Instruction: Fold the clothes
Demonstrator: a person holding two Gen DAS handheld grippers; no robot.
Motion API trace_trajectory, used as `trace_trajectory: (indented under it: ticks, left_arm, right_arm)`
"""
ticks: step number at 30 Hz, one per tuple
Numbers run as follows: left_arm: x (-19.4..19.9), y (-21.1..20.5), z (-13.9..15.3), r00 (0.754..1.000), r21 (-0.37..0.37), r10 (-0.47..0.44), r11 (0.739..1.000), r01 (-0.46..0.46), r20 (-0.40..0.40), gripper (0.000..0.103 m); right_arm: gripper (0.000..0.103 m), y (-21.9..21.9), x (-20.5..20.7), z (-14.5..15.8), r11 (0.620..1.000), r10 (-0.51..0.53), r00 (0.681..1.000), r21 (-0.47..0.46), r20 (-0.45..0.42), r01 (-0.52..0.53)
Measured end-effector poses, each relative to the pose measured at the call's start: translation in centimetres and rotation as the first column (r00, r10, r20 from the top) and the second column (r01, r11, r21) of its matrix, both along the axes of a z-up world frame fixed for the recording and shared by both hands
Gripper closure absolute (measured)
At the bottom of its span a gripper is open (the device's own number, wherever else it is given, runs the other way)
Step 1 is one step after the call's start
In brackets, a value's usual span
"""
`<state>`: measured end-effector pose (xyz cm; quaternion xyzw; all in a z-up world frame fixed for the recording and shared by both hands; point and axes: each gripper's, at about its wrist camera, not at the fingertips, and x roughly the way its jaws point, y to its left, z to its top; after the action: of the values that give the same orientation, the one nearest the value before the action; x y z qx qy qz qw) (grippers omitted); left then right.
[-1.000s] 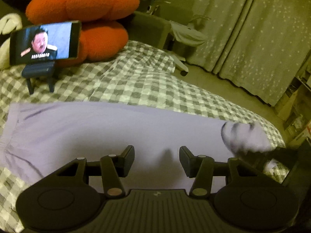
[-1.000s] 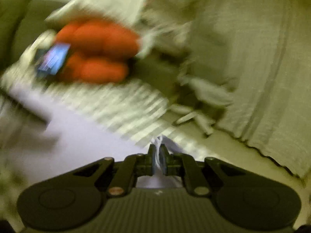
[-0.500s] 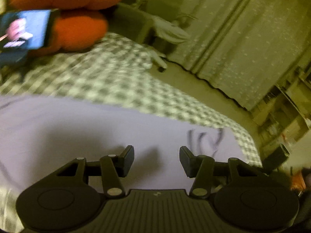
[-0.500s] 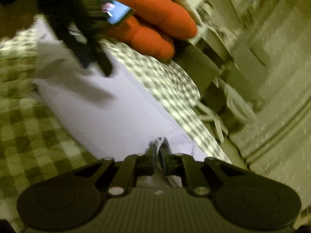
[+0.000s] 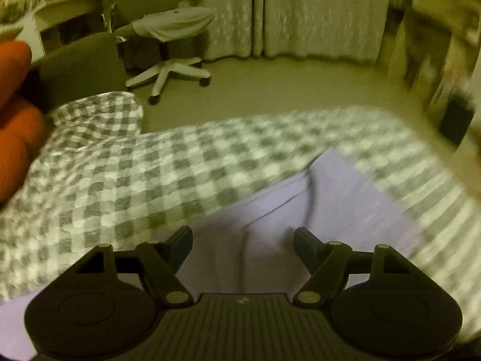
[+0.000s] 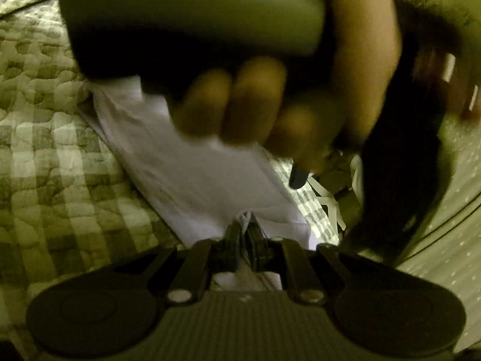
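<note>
Phone and most of the orange cushion [image 5: 15, 114] are gone from the left view, which now looks toward the garment's [image 5: 300, 225] far end and the room. Left tongs [image 5: 243, 237] are opening over the lilac cloth with nothing between them; right tongs [image 6: 244, 234] stay pinched on a garment corner. Garment lies flat on the checked bed [image 5: 120, 180]. Likely regrasp for next fold. Hand [image 6: 270, 105] crowds the right view; office chair [image 5: 171, 48] beyond.
</note>
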<state>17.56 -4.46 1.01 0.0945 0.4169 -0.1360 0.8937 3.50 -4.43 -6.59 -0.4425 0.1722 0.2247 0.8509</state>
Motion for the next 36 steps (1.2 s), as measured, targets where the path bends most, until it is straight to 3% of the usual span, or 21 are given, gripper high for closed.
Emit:
trace_trajectory:
  ticks: [2,6,10,14,18,23,27,29,31,34,36]
  left_arm:
    - [-0.1,1.2,0.0,0.999,-0.009,0.038,0.999,-0.038,0.004,0.029]
    - [-0.3,6.2,0.9,0.987,-0.116,0.164,0.980,-0.163,-0.003,0.029]
    - [-0.8,10.9,0.5,0.955,-0.177,0.291,0.938,-0.297,-0.059,0.030]
    - [-3.0,13.4,1.2,0.951,-0.353,0.287,0.883,-0.310,-0.116,0.030]
    - [-4.6,14.4,1.2,0.936,-0.523,0.281,0.776,-0.352,-0.213,0.028]
    - [-5.5,14.7,-1.1,0.907,-0.726,0.213,0.545,-0.419,-0.363,0.023]
    - [-6.3,13.5,-2.9,0.868,-0.781,0.215,0.379,-0.496,-0.447,0.021]
    - [-6.4,12.3,-3.7,0.863,-0.805,0.183,0.313,-0.504,-0.470,0.020]
    - [-6.4,11.0,-4.1,0.865,-0.818,0.156,0.282,-0.502,-0.477,0.020]
    - [-5.8,9.9,-4.7,0.858,-0.814,0.172,0.272,-0.514,-0.484,0.021]
    - [-5.6,9.9,-5.1,0.847,-0.807,0.189,0.258,-0.531,-0.496,0.027]
  right_arm:
    - [0.096,-0.1,0.2,0.0,1.000,0.001,1.000,0.009,-0.004,-0.001]
    - [0.096,-0.4,0.6,0.1,1.000,0.003,1.000,0.025,-0.012,-0.002]
    - [0.096,-0.5,1.0,0.3,0.999,0.002,1.000,0.035,-0.014,-0.001]
    - [0.096,-0.4,0.7,1.2,0.997,-0.013,1.000,0.076,-0.011,0.014]
    - [0.096,-2.1,0.3,3.5,0.980,-0.053,0.998,0.190,-0.045,0.061]
    - [0.096,-5.4,0.3,7.6,0.927,-0.089,0.991,0.356,-0.101,0.120]
    - [0.096,-7.0,0.2,9.5,0.912,-0.114,0.990,0.387,-0.083,0.138]
    - [0.096,-7.3,-0.2,9.9,0.912,-0.116,0.990,0.385,-0.084,0.140]
    - [0.096,-7.0,-0.9,9.7,0.918,-0.105,0.991,0.375,-0.087,0.130]
    - [0.096,-6.5,-0.9,9.3,0.926,-0.080,0.993,0.363,-0.082,0.105]
    - [0.096,-6.7,-0.8,9.4,0.926,-0.081,0.994,0.363,-0.080,0.105]
